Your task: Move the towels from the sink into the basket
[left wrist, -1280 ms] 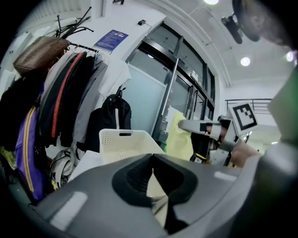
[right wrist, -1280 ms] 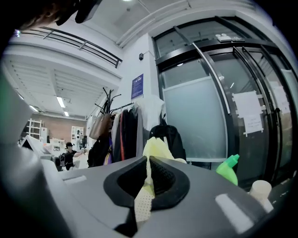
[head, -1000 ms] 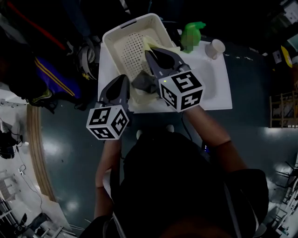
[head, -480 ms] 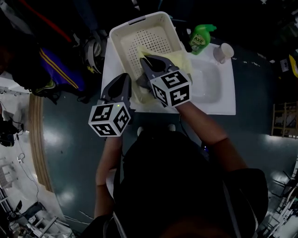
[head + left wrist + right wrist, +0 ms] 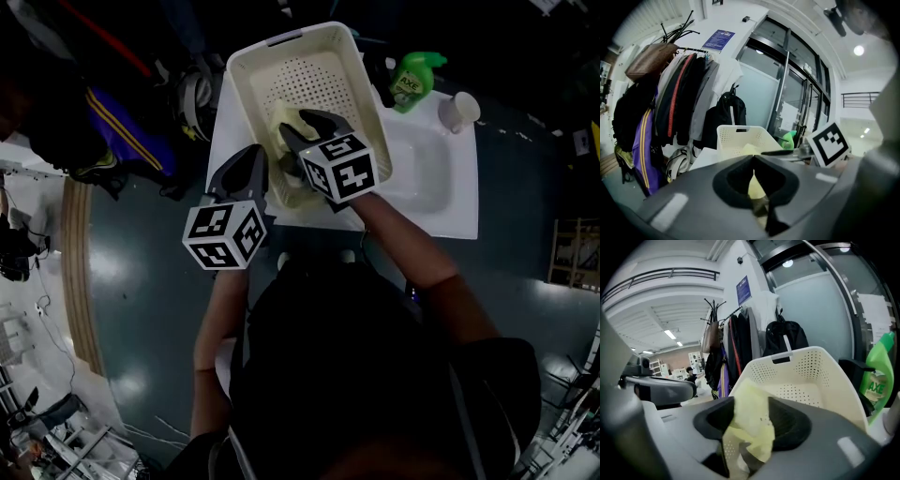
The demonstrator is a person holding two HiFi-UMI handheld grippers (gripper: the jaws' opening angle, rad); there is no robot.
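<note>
The cream perforated basket (image 5: 291, 39) stands on the white counter, left of the sink (image 5: 422, 169). My right gripper (image 5: 302, 125) reaches down into the basket. Its jaws have just been opening and now stand apart, with a yellow towel (image 5: 750, 423) loose between them and draped over the lower jaw. The towel's yellow edge (image 5: 279, 120) shows beside the fingers. My left gripper (image 5: 251, 155) hovers at the basket's near left corner, shut with nothing seen in it. In the left gripper view the basket (image 5: 736, 138) and the yellow towel (image 5: 751, 150) lie just ahead of that gripper (image 5: 753, 157).
A green dish-soap bottle (image 5: 412, 80) and a white cup (image 5: 459, 111) stand behind the sink. Coats and bags hang on a rack (image 5: 670, 93) to the left of the counter. The person's arms stretch over the counter's near edge (image 5: 441, 223).
The right gripper has sunk into the basket with the yellow towel, and its jaws have parted. The left gripper has hardly moved.
</note>
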